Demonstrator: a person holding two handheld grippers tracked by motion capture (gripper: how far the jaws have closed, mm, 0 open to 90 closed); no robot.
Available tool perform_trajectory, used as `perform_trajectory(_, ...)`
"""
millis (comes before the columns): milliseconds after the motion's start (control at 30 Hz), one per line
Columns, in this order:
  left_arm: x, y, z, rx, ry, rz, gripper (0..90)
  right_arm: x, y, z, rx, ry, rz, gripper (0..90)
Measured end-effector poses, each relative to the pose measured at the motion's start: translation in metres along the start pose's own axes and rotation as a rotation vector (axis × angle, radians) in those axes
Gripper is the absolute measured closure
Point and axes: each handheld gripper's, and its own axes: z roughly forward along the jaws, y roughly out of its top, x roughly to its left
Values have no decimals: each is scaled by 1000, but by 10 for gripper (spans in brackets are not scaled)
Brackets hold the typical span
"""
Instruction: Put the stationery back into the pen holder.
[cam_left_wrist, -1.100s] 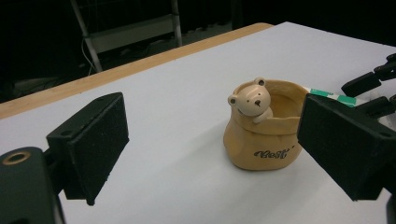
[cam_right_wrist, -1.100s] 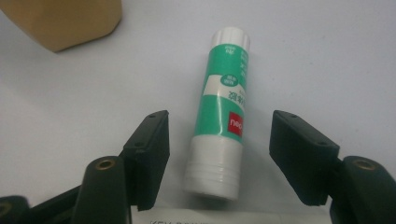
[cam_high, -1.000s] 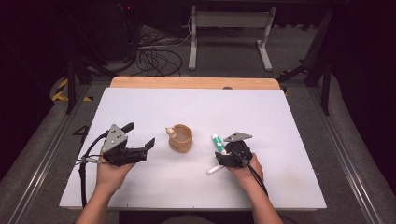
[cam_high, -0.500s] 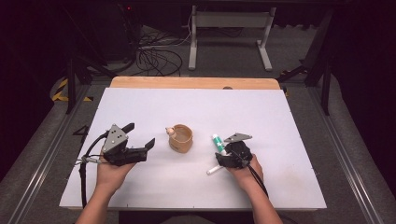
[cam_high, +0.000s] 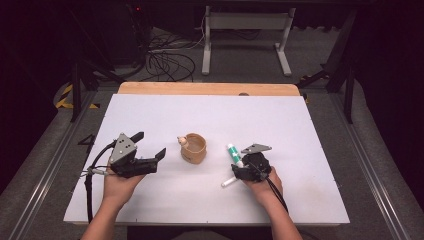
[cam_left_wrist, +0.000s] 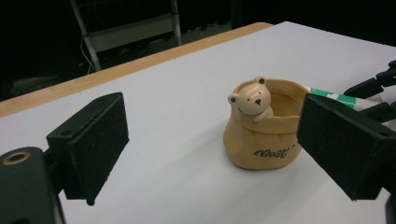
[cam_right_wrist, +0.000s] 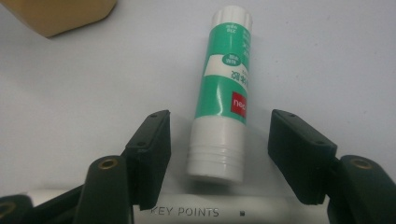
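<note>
A green-and-white glue stick (cam_right_wrist: 226, 88) lies flat on the white table (cam_high: 300, 130), right of a tan bear-faced pot (cam_high: 193, 148). My right gripper (cam_right_wrist: 217, 149) straddles the stick's white cap end, open, with a gap between each pad and the stick. A white marker (cam_right_wrist: 210, 210) printed "KEY POINTS" lies crosswise under the jaws; its tip (cam_high: 229, 182) pokes out at the gripper's left. In the high view my right gripper (cam_high: 239, 164) rests low over the glue stick (cam_high: 233, 151). My left gripper (cam_high: 150, 144) is open and empty, left of the pot. Its view frames the pot (cam_left_wrist: 264, 135) between wide jaws (cam_left_wrist: 215, 154).
The table's wooden far edge (cam_high: 210, 88) lies beyond the white sheet. Cables (cam_high: 165, 60) and a metal stand (cam_high: 245, 30) sit on the floor behind. Bare sheet stretches across the far half and the right side.
</note>
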Motion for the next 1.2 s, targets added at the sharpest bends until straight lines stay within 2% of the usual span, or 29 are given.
perform_trajectory(200,0,0,1,5,-5,4,98,1,0,0,-1,-6,-2,416)
perform_trajectory(867,-3,0,3,6,-12,10,100,1,0,0,-27,-12,10,615)
perform_trajectory(1200,-7,1,5,6,-22,18,101,2,0,1,-39,-22,9,654)
